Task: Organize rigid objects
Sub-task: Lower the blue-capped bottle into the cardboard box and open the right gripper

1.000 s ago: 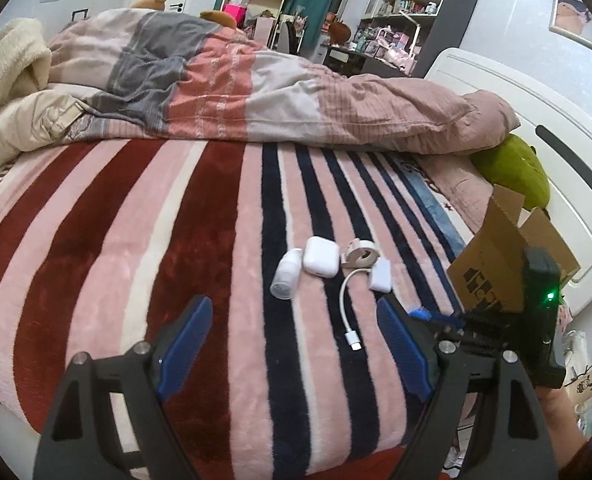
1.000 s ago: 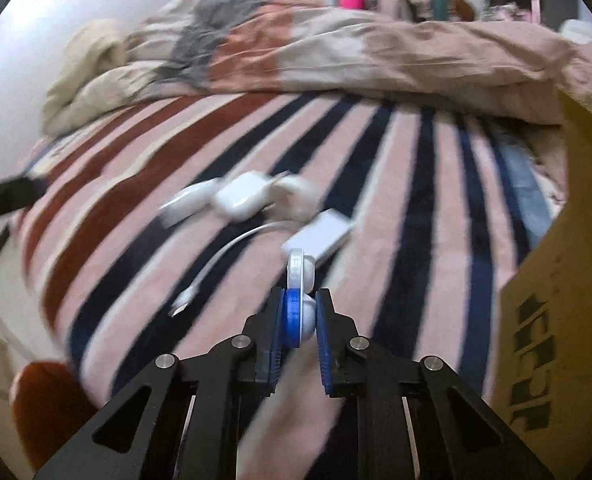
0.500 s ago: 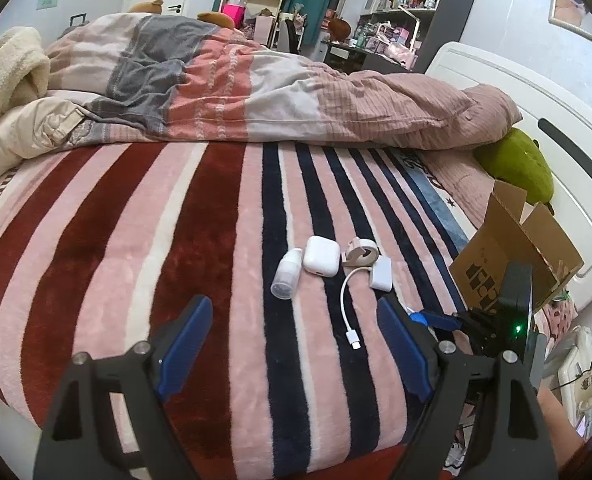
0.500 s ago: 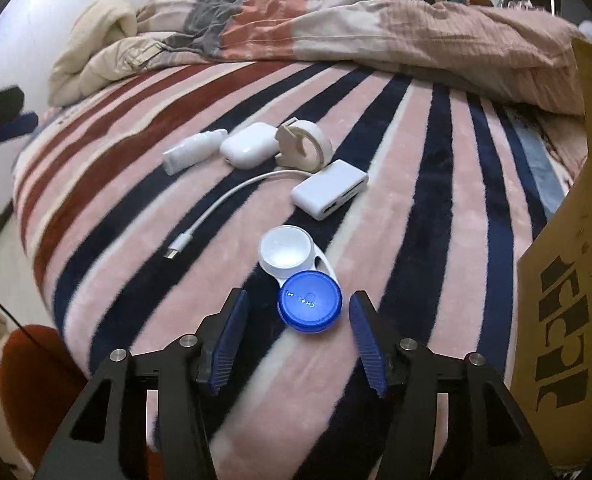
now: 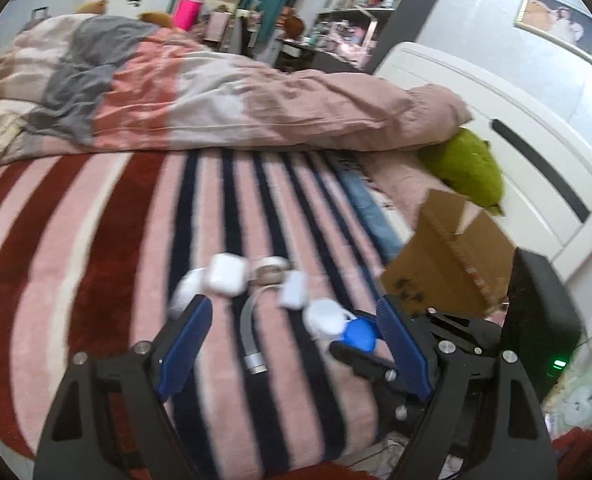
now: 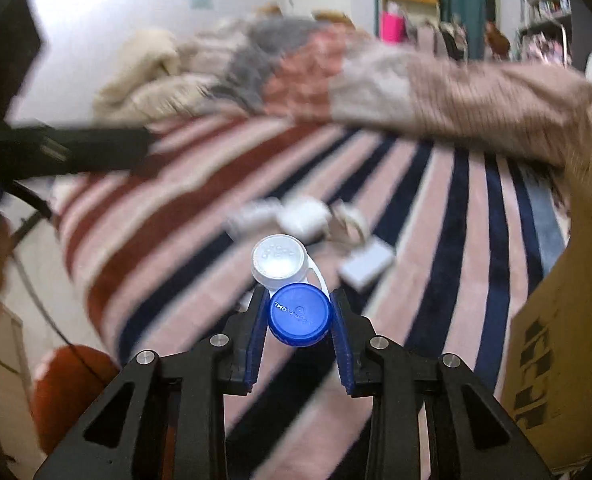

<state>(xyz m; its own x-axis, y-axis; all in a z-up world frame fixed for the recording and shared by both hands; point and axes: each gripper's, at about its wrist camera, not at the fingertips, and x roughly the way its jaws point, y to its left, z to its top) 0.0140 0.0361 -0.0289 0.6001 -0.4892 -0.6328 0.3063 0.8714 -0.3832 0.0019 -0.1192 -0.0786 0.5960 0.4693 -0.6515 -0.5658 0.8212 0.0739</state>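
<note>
Your right gripper (image 6: 299, 316), open around it half a second ago, has now closed on the contact lens case (image 6: 299, 316) by its blue cap and, through the blur, seems to have lifted it off the striped blanket (image 6: 447, 240), ready for the cardboard box (image 6: 567, 344), while your left gripper (image 5: 292, 344) hangs wide open, empty.

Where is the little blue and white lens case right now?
The contact lens case is clamped by its blue cap between the right gripper's fingers, just in front of the white adapter on the striped blanket, with the cardboard box at right.
</note>
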